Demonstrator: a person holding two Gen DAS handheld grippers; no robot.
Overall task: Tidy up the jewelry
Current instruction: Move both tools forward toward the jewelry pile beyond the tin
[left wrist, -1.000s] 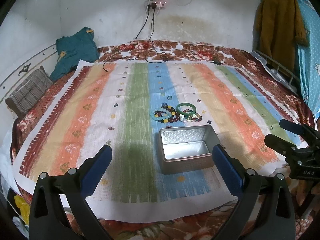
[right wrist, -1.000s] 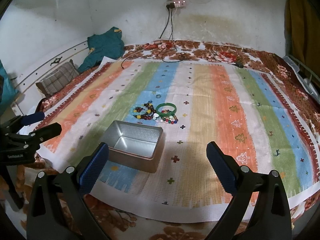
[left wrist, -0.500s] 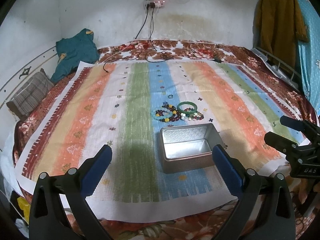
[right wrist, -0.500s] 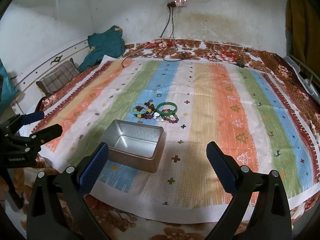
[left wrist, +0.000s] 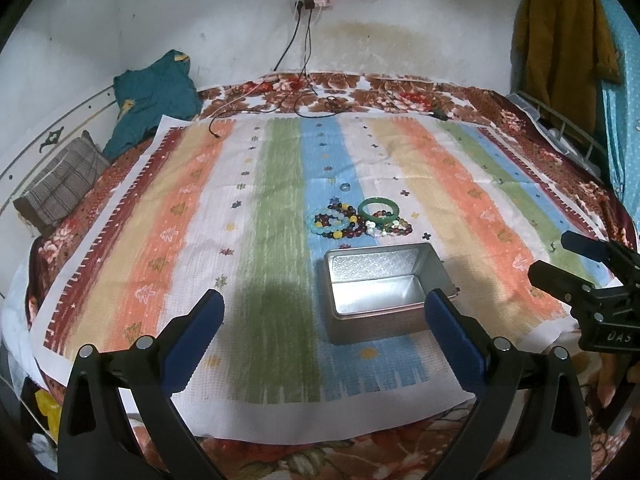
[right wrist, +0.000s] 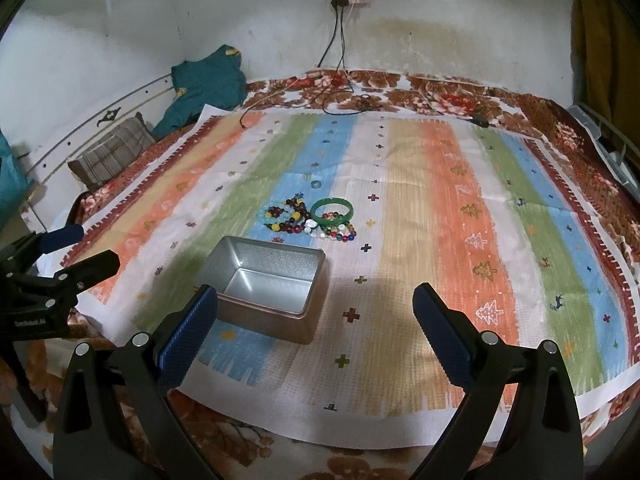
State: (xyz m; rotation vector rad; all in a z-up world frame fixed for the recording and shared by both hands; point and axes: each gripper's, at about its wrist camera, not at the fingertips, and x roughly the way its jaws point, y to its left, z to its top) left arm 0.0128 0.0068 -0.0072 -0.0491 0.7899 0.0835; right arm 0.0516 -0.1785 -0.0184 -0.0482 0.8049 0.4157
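Whitewashed, stained walls close in a bed covered by a brown floral blanket (left wrist: 400,96), and over that lies a woven striped cloth (left wrist: 248,216) in orange, green, blue, white and tan bands with small cross and tree motifs. Wide stretches of the cloth lie bare to the left and right of the middle. Its near hem hangs toward the cameras.

Both tools hover above that near hem. The left gripper (left wrist: 324,320) has its blue-padded fingers spread wide and nothing between them; the right gripper (right wrist: 316,314) is likewise spread wide and holds nothing. Each shows at the side of the other's view, well apart.

A rectangular metal tin (left wrist: 386,292), lidless, with rounded corners and an embossed inner wall, sits on the blue stripe near the front edge. Nothing lies in it.

Just beyond the tin, apart from it, the jewelry rests in a loose heap: beaded bracelets (left wrist: 340,222) of round glossy beads in mixed colours, touching a smooth green bangle (left wrist: 378,209) at their right. A small ring (left wrist: 345,187) lies alone slightly farther back.

At the far left a teal garment (left wrist: 156,100) slumps against the wall beside a plaid cushion (left wrist: 64,188). Black cables (left wrist: 304,40) drop from a wall socket onto the blanket.
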